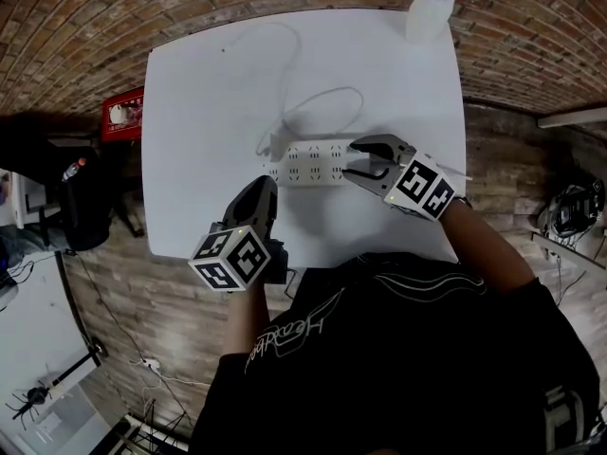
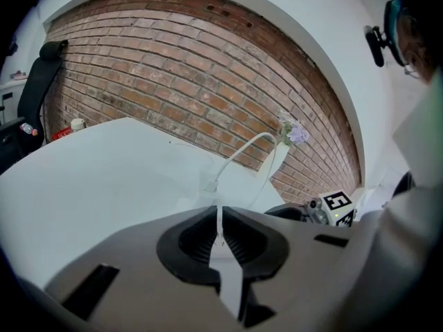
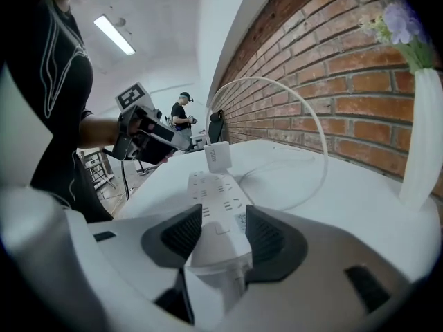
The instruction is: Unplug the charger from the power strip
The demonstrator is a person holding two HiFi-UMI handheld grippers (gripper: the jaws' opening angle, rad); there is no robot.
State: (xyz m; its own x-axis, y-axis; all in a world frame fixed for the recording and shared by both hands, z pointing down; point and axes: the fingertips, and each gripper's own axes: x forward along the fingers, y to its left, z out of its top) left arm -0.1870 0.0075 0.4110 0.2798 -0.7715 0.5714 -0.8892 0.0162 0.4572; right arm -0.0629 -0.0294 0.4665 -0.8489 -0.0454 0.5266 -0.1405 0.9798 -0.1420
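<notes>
The right claw point(image 1: 351, 159) stands spread wide, and the near end of the white power strip point(image 1: 308, 162) lies between its jaws. In the right gripper view, the right claw point(image 3: 218, 230) has one dark ribbed pad on each long side of the power strip point(image 3: 218, 192). The pads sit just beside the casing; whether they touch it I cannot tell. Nothing is pinched.

Straight ahead of this claw, at the far end of the strip, the charger point(image 3: 217, 156) stands upright and plugged in (still seated in its socket). From the charger a white cable point(image 3: 304, 123) arcs up and over to the claw's right. A white vase point(image 3: 422, 144) with pale purple flowers stands further right, against the brick wall.

The left claw point(image 1: 264, 186) is pressed together, with only a hairline seam between its pads in the left gripper view, and the left claw point(image 2: 220, 235) holds nothing. It hangs over the white table point(image 1: 190, 112) on the person's side of the strip, apart from it. The charger point(image 2: 210, 184) lies ahead of its tips and the cable point(image 2: 242, 154) loops up beyond. In the head view the charger point(image 1: 278, 143) sits just past this claw's tip, at the strip's left end.
</notes>
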